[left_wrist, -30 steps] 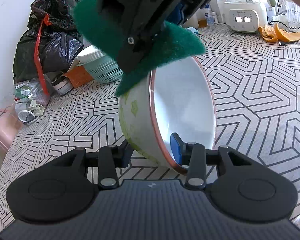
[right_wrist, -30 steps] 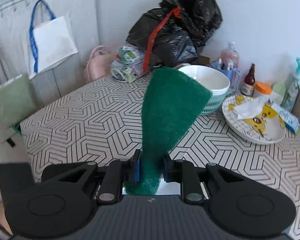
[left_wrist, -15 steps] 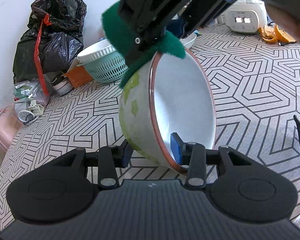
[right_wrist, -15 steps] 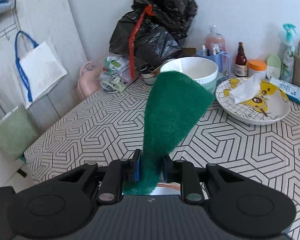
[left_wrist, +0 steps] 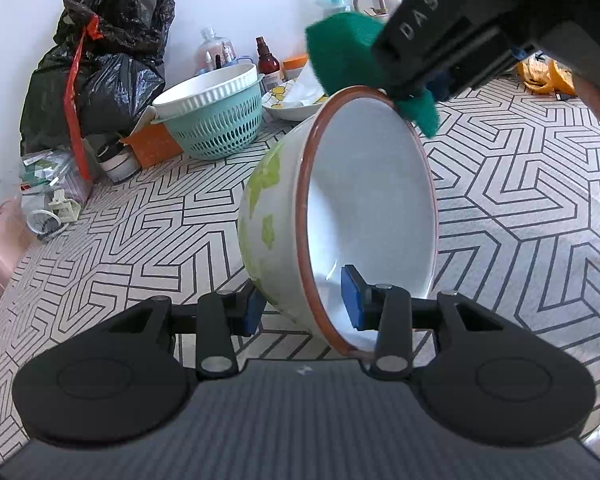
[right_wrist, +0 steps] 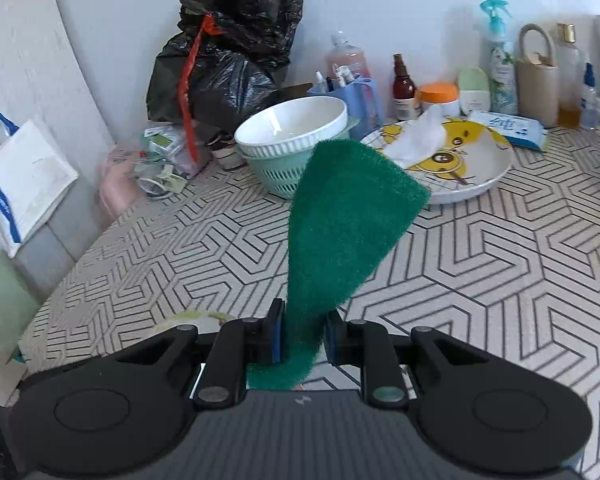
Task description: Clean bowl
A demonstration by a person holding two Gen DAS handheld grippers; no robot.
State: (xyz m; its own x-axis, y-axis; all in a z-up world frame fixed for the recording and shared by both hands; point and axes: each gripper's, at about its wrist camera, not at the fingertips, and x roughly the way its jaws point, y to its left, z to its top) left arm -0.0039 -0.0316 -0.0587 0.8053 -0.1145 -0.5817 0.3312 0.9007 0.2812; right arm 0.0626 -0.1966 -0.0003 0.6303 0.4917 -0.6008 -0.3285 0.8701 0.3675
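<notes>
A bowl (left_wrist: 360, 208), white inside with a reddish rim and green leaf prints outside, is tipped on its side above the table. My left gripper (left_wrist: 304, 304) is shut on its lower rim, one pad inside and one outside. A green scouring pad (right_wrist: 340, 232) sticks up from my right gripper (right_wrist: 303, 342), which is shut on it. In the left wrist view that right gripper (left_wrist: 452, 52) hangs at the bowl's top right rim, with the green pad (left_wrist: 348, 56) lying over the rim's edge. A sliver of the bowl (right_wrist: 196, 318) shows at the lower left in the right wrist view.
A white bowl in a teal colander (right_wrist: 296, 140) stands by black rubbish bags (right_wrist: 224, 48) at the back. A cartoon plate with a tissue (right_wrist: 460, 160) lies to the right, with bottles (right_wrist: 404, 88) along the wall. Orange peel (left_wrist: 548, 76) sits far right. The patterned table (left_wrist: 520, 200) spreads around.
The right gripper and the green pad slid from the bowl's top left rim across to its top right rim. The left gripper kept the bowl still.
</notes>
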